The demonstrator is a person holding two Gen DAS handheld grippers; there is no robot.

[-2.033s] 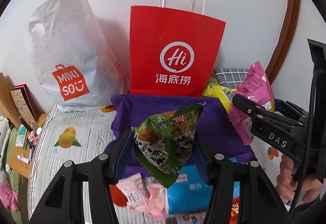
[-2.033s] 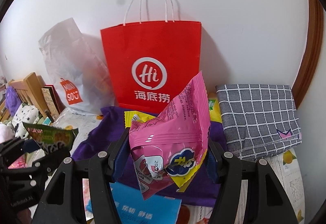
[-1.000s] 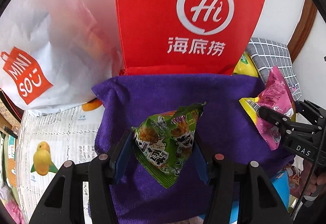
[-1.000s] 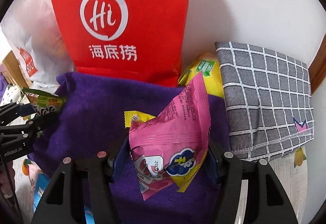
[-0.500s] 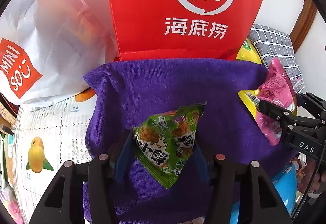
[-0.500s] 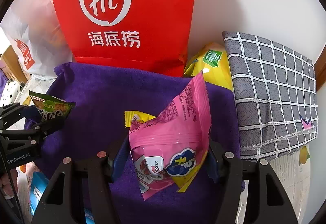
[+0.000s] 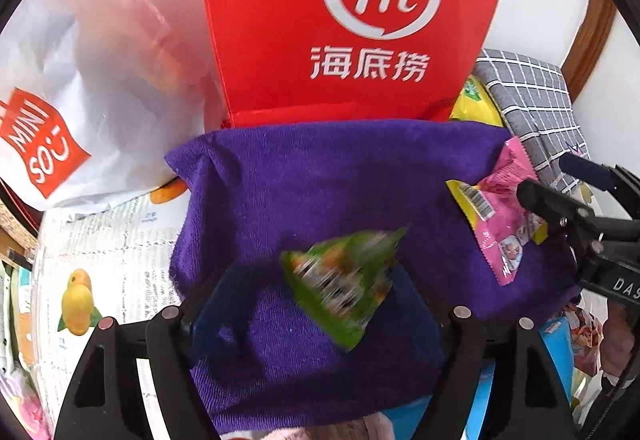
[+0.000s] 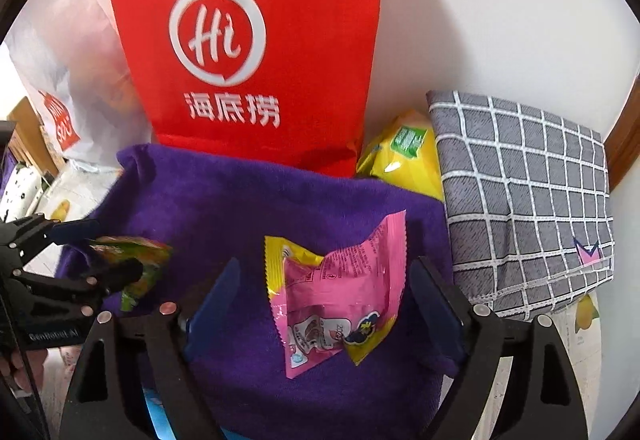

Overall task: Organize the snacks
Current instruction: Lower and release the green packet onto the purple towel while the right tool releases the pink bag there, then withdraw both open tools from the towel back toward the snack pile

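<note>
A green snack packet (image 7: 344,280), blurred with motion, is between the wide-open jaws of my left gripper (image 7: 316,288) over the purple towel (image 7: 312,176); neither finger grips it. It also shows in the right wrist view (image 8: 136,260). A pink and yellow snack packet (image 8: 340,296) is loose between the open jaws of my right gripper (image 8: 324,288), over the same towel (image 8: 248,208). It also shows in the left wrist view (image 7: 500,212) in front of the right gripper's fingers (image 7: 560,204).
A red paper bag (image 7: 344,20) stands against the wall behind the towel, with a white Miniso bag (image 7: 80,80) to its left. A yellow snack bag (image 8: 404,156) and a grey checked cloth (image 8: 520,200) lie at the right. Blue packets (image 7: 560,352) lie at the front.
Both grippers moved forward over the purple towel, then opened. The green packet and the pink packet have left the fingers' grip and are dropping onto the towel.
</note>
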